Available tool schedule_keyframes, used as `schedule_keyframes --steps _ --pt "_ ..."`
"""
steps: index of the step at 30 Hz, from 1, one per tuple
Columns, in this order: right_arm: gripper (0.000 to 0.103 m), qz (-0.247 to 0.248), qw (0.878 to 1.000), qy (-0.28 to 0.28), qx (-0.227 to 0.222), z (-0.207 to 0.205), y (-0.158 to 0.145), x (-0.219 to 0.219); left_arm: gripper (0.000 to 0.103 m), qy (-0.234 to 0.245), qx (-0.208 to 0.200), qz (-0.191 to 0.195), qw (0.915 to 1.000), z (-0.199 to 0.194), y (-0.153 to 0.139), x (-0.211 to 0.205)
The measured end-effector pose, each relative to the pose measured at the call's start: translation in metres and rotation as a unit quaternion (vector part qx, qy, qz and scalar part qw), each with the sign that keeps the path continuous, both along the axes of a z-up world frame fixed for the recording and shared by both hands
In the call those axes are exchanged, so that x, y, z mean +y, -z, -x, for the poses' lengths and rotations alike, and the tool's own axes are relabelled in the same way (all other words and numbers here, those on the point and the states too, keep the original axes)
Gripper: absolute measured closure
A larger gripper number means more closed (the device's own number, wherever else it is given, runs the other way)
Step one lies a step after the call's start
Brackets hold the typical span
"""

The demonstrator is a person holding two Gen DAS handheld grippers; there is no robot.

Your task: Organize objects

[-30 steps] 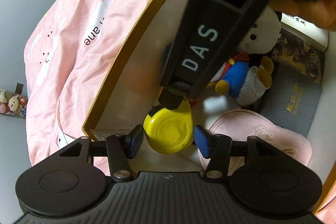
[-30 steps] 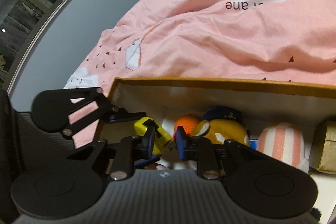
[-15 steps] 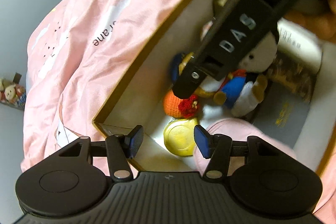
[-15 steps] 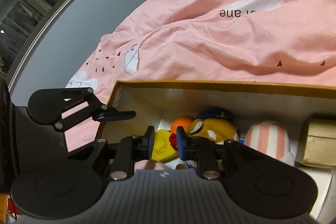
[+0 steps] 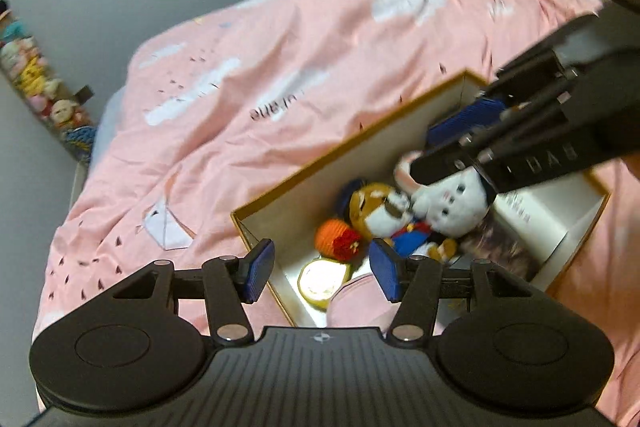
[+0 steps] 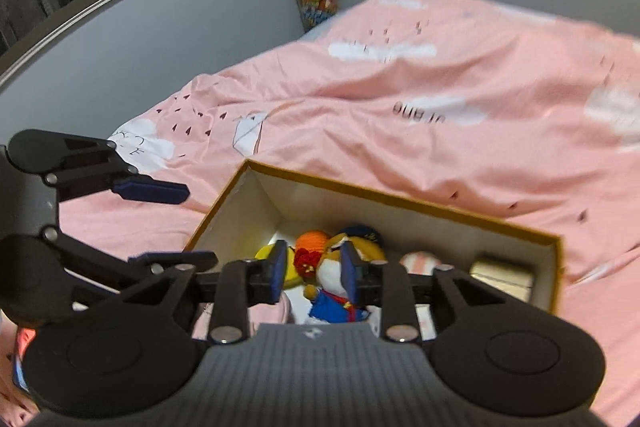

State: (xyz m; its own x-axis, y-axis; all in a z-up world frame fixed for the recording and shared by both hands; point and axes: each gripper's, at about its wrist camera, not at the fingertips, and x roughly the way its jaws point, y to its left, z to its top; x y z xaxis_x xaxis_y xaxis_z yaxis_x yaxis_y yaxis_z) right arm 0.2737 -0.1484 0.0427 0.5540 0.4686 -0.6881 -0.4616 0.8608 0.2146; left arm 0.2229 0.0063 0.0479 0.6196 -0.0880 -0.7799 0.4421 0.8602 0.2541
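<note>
Above the box on the pink bed cover printed "ane", both tools gape empty: left tool; right tool, marked "DAS", just widened.

Open cardboard box, gold rim, white inside, sits on my pink bed. In its near corner a round yellow tin lies flat, lid up. Just beyond it, an orange crocheted ball with a red tuft. Behind that, a brown plush in a navy cap, lying against a white plush in blue clothes. A pink-and-white striped item is farther along; beside it, a small tan box.
</note>
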Motion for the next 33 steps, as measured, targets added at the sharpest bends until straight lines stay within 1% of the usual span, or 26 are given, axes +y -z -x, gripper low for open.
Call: schedule_keyframes --steps 1,3,5,7,9,12,13,14,15,16,17,18,19,21,22,23,27,29,33 --pt "0.066 0.006 1.0 0.001 -0.011 0.008 -0.007 -0.001 0.038 -0.007 -0.007 0.008 0.9999 0.002 -0.002 -0.002" --pt "0.055 0.015 0.999 0.007 -0.03 0.022 -0.019 -0.004 0.038 -0.017 -0.022 0.024 0.9993 0.013 -0.013 -0.004" --pt "0.055 0.023 0.998 0.02 -0.051 0.039 -0.032 -0.009 0.038 -0.028 -0.037 0.036 0.9983 0.025 -0.019 -0.008" --pt "0.052 0.026 0.997 0.025 -0.072 0.055 -0.044 -0.013 0.038 -0.035 -0.052 0.05 0.9968 0.038 -0.028 -0.01" --pt "0.041 0.023 0.995 0.03 -0.094 0.074 -0.057 -0.017 0.038 -0.042 -0.067 0.064 0.9948 0.052 -0.037 -0.01" --pt "0.031 0.016 0.991 0.039 -0.126 0.101 -0.074 -0.021 0.032 -0.065 -0.098 0.088 0.9892 0.072 -0.048 -0.009" --pt "0.028 0.013 0.989 0.045 -0.14 0.112 -0.079 -0.022 0.029 -0.075 -0.11 0.102 0.9858 0.08 -0.051 -0.009" --pt "0.019 0.01 0.986 0.054 -0.157 0.124 -0.083 -0.023 0.027 -0.089 -0.119 0.118 0.9818 0.088 -0.054 -0.008" --pt "0.015 0.008 0.982 0.062 -0.177 0.136 -0.085 -0.024 0.024 -0.105 -0.125 0.136 0.9772 0.097 -0.055 -0.008" --pt "0.014 0.012 0.978 0.068 -0.199 0.151 -0.087 -0.025 0.022 -0.116 -0.132 0.153 0.9724 0.105 -0.054 -0.008" --pt "0.014 0.018 0.975 0.072 -0.212 0.16 -0.087 -0.023 0.021 -0.128 -0.141 0.172 0.9666 0.114 -0.053 -0.007" --pt "0.011 0.024 0.971 0.079 -0.226 0.172 -0.086 -0.023 0.015 -0.142 -0.149 0.188 0.9604 0.124 -0.049 -0.007" --pt "0.01 0.026 0.967 0.085 -0.238 0.182 -0.084 -0.023 0.012 -0.153 -0.157 0.199 0.9552 0.132 -0.046 -0.007" --pt "0.009 0.027 0.961 0.099 -0.258 0.2 -0.077 -0.022 0.012 -0.177 -0.179 0.22 0.9424 0.15 -0.035 -0.008" --pt "0.009 0.026 0.959 0.105 -0.263 0.208 -0.073 -0.022 0.012 -0.187 -0.186 0.221 0.9391 0.156 -0.03 -0.01" --pt "0.009 0.024 0.958 0.108 -0.264 0.215 -0.07 -0.022 0.012 -0.189 -0.192 0.215 0.9386 0.161 -0.025 -0.014" --pt "0.008 0.004 0.958 0.131 -0.256 0.235 -0.054 -0.023 0.011 -0.191 -0.205 0.175 0.9439 0.171 -0.008 -0.022" --pt "0.008 0.005 0.956 0.149 -0.251 0.241 -0.045 -0.024 0.01 -0.193 -0.205 0.172 0.9438 0.175 -0.001 -0.02" --pt "0.006 0.033 0.953 0.18 -0.242 0.247 -0.027 -0.019 0.01 -0.196 -0.182 0.183 0.9462 0.173 0.015 -0.014"
